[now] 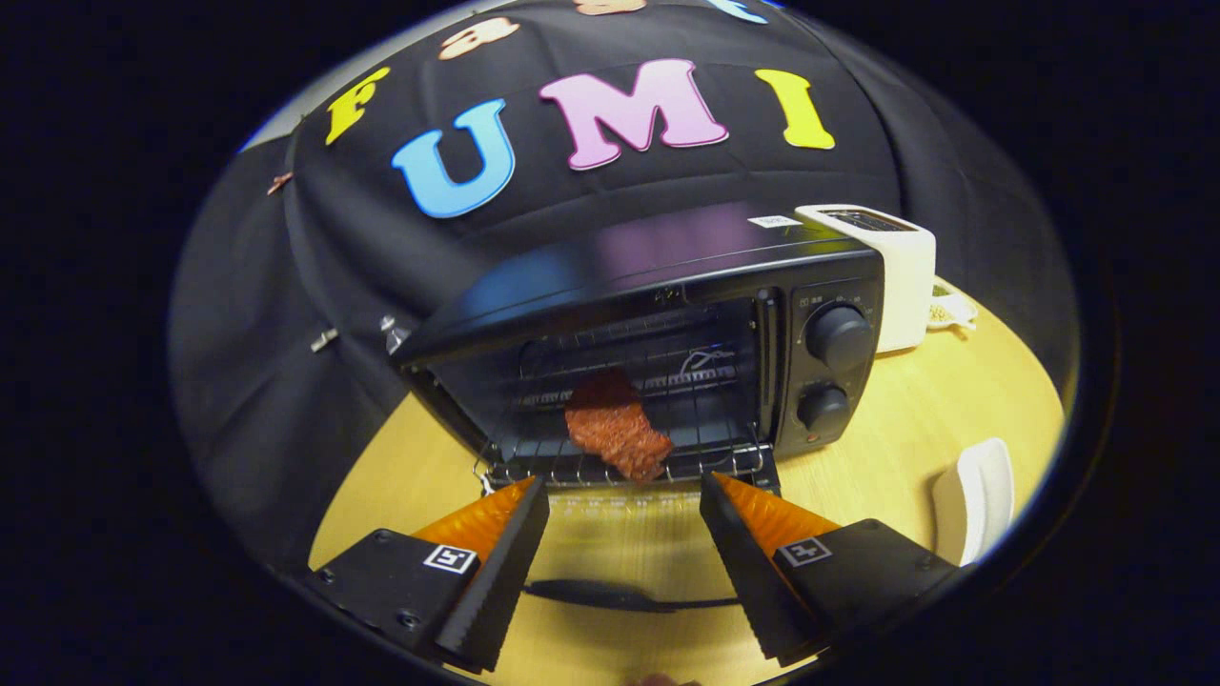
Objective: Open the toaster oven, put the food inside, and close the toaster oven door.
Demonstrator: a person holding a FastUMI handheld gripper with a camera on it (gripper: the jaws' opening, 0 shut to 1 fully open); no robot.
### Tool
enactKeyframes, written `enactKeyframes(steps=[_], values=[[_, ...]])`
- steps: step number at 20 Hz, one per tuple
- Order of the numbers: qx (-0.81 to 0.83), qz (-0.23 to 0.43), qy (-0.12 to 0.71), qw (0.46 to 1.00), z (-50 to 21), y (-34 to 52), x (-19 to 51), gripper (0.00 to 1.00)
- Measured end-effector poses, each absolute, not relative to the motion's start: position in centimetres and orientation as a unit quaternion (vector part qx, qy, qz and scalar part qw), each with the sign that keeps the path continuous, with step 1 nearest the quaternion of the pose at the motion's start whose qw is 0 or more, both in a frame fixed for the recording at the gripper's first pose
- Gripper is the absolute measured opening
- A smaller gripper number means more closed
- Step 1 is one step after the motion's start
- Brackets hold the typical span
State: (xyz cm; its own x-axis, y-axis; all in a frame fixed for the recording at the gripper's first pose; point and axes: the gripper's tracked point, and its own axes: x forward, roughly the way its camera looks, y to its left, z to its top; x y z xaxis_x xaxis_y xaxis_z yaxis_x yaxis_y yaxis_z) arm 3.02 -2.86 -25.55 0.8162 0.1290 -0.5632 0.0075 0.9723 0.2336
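Gripper view: toaster oven [667,314] door [620,562] down, food [615,429] already on the rack [705,462], tongs [624,495] spread wide and empty just near of it — closing door remains.

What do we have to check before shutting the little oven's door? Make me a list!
1. Meat on the rack inside the toaster oven: ok.
2. Meat fully behind the rack's front edge: cannot tell; it lies very near it.
3. Door is down flat, its handle showing between the fingers: ok.
4. Gripper open and empty: ok.
5. Nothing lying on the door: ok.
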Motion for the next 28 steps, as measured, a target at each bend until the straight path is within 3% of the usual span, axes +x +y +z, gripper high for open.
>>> enactKeyframes(steps=[6, 12, 28], values=[[0.044, -0.013, 0.352, 0.935, -25.7, -4.0, -2.7, 0.98], [0.040, -0.007, 0.408, 0.912, -28.5, -1.5, -7.4, 0.99], [0.063, -0.062, 0.447, 0.890, -35.4, -0.4, -4.8, 0.99]])
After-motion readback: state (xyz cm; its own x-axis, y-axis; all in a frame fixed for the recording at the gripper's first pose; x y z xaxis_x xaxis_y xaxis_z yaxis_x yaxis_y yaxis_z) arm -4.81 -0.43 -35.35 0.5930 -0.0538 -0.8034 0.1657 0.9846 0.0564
